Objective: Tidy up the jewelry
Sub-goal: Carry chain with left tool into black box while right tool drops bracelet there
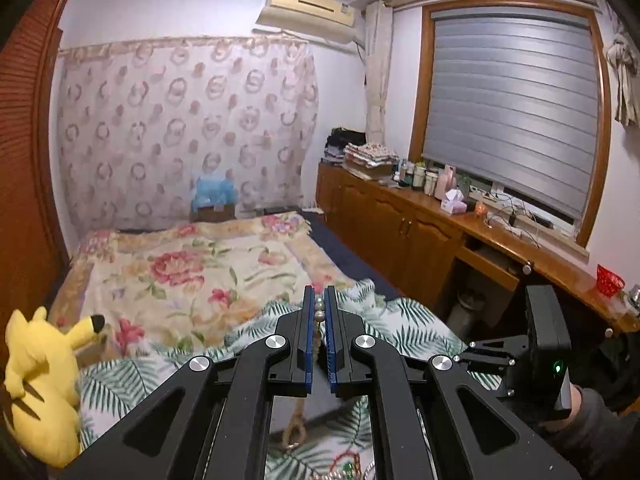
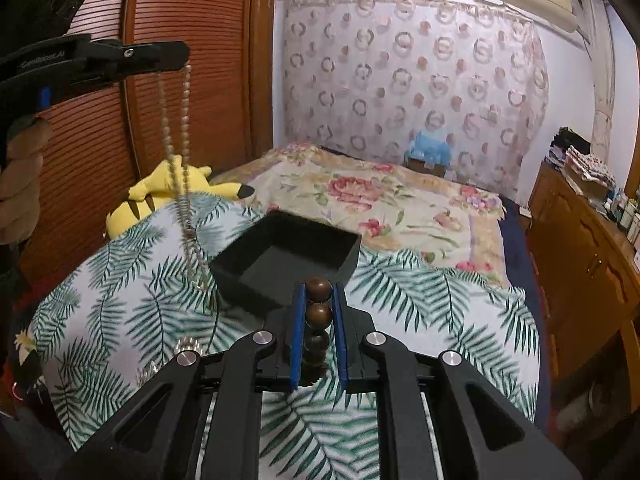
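Left wrist view: the left gripper (image 1: 319,300) fills the lower half, pointing toward a bed, its two blue-lined fingers (image 1: 308,336) pressed almost together.
Held by left gripper: a pale bead necklace (image 1: 319,312), pinched between the finger pads; small beads show at the tips and a strand hangs below, at 6 o'clock.
Same necklace, right wrist view: it dangles in a long double strand (image 2: 182,152) from the left gripper (image 2: 182,54) at 10 o'clock, its lower end hanging over the leaf-print cloth (image 2: 440,312).
Right wrist view: the right gripper (image 2: 319,292) points forward and down over the cloth, its blue-lined fingers (image 2: 298,332) slightly apart.
Held by right gripper: a string of large brown wooden beads (image 2: 319,314), three of them showing in a row, squeezed between the pads.
Box: an open black square box (image 2: 288,256) sits on the leaf-print cloth at 12 o'clock just beyond the right fingertips; its inside looks dark.
Other jewelry: small shiny pieces (image 2: 186,346) lie on the cloth at 8 o'clock; too blurred to tell apart.
Bed: a floral blanket (image 1: 188,272) covers it beyond the cloth.
Soft toy: a yellow plush (image 1: 40,384) lies at 8 o'clock in the left view.
Person: a hand (image 2: 20,184) grips the left handle at 9 o'clock.
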{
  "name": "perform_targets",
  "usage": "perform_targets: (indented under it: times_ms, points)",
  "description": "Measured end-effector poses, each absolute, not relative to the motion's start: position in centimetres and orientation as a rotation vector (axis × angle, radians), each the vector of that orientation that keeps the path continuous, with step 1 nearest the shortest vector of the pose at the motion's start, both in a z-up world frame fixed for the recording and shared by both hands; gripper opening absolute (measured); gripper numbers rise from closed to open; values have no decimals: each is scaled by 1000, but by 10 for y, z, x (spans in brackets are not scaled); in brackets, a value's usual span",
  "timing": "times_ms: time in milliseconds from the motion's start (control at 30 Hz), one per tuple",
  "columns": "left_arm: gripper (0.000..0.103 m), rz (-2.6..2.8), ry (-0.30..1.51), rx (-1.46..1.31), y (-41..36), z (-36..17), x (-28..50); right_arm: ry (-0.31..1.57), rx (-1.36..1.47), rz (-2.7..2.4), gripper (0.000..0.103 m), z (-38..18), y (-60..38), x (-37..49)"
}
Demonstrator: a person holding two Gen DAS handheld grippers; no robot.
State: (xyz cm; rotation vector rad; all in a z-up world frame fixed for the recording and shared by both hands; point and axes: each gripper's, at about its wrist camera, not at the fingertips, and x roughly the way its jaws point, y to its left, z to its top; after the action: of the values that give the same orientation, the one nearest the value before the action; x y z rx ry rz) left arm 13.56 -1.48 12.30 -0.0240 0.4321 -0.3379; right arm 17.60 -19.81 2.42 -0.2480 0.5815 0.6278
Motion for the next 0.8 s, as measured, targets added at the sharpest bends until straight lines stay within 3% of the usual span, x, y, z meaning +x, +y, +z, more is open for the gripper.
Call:
perform_targets:
  times_ms: [233,500,800]
  points:
    - [4,-315,419,-25,-14,128,159,541,-254,660,15,39,-180,195]
    - [4,-283,522,-22,-9,79,192,526,-241,687,15,41,-164,214]
    - [7,-261,661,-19,-3,20,210,622,-253,698,15,0,-141,241]
